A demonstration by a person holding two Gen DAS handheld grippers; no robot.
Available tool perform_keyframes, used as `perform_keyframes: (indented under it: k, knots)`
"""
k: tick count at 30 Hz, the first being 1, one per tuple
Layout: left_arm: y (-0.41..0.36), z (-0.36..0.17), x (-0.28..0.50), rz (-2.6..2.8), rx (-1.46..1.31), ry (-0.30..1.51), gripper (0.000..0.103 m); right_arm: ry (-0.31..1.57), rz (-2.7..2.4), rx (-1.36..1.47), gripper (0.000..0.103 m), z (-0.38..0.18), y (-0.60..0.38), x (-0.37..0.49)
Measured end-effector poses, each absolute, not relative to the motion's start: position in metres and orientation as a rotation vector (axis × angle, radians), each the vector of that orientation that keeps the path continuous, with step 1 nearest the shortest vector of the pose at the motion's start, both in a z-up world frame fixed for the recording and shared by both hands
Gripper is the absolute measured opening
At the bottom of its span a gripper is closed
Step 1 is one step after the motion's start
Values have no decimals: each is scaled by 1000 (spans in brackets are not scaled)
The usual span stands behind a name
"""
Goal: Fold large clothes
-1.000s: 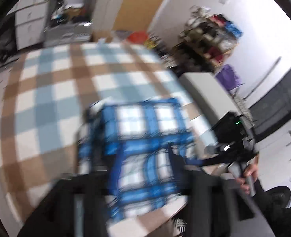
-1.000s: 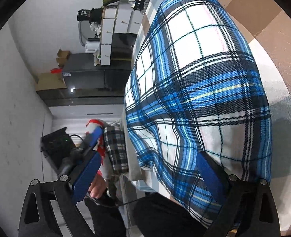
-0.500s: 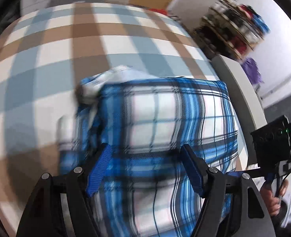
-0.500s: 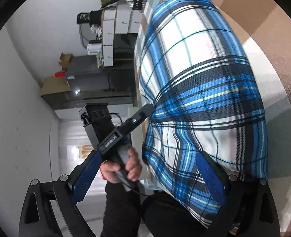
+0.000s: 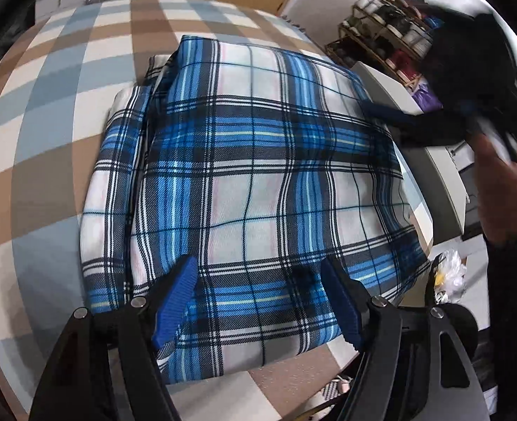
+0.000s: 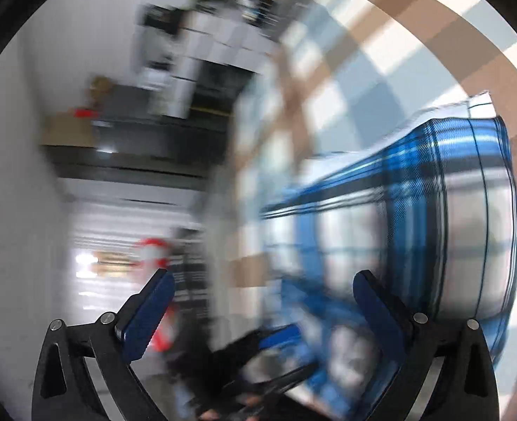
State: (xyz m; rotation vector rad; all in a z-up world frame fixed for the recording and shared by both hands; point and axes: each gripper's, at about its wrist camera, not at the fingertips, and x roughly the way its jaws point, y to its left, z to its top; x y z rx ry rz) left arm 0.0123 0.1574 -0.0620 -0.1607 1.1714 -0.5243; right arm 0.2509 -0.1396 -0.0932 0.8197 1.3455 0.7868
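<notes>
A folded blue, white and black plaid garment (image 5: 258, 161) lies on a table covered by a brown, blue and white checked cloth (image 5: 47, 133). My left gripper (image 5: 258, 280) hovers open just over the garment's near edge, with cloth below both blue pads and nothing pinched. In the left wrist view the right gripper (image 5: 381, 112) is a dark blurred shape at the garment's far right edge, held by a hand (image 5: 504, 182). The right wrist view is smeared by motion. There my right gripper (image 6: 262, 301) stands open and empty, with the garment (image 6: 451, 210) off to its right.
A low white unit (image 5: 433, 161) stands beside the table's right side. A shelf rack of jars and clutter (image 5: 391, 35) stands against the far wall. Dark and white cabinets (image 6: 188, 80) show beyond the table. The table's near edge (image 5: 293, 382) runs just below the garment.
My left gripper came down and closer over the garment's near edge. My right gripper swung away from the garment's corner; the cloth now sits to the right in its blurred view.
</notes>
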Motion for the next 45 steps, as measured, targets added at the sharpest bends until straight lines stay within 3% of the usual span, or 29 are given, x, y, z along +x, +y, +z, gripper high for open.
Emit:
perform_keyframes:
  k: [4, 11, 17, 19, 20, 21, 29, 32, 37, 42, 43, 45]
  knots:
    - [153, -63, 3, -546, -77, 1139, 68, 1439, 665, 608, 103, -121, -109, 262]
    - [160, -64, -2, -548, -102, 1141, 68, 1326, 704, 440, 99, -68, -120, 225]
    - [156, -69, 2, -539, -138, 1159, 68, 1250, 715, 5, 99, -45, -122, 152]
    - [159, -71, 8, -538, -168, 1169, 68, 1222, 671, -174, 83, -61, -115, 129]
    - [160, -71, 10, -538, -187, 1173, 68, 1235, 653, -253, 65, -74, -110, 122]
    - [164, -72, 11, -539, -205, 1176, 68, 1261, 648, -293, 61, -87, -110, 122]
    - [180, -72, 10, -539, -258, 1183, 68, 1213, 596, -262, 64, -114, -116, 120]
    - [177, -72, 10, -532, -246, 1184, 68, 1293, 618, -184, 60, -100, -119, 137]
    - [168, -72, 12, -531, -205, 1189, 68, 1149, 588, -104, 61, -42, -114, 179]
    - [166, -72, 13, -523, -213, 1191, 68, 1184, 540, -119, 61, -52, -74, 226]
    - [165, -72, 13, -523, -214, 1192, 68, 1203, 515, -123, 62, -61, -66, 233]
    - [165, -72, 13, -528, -214, 1191, 68, 1278, 472, -120, 74, -89, -59, 245]
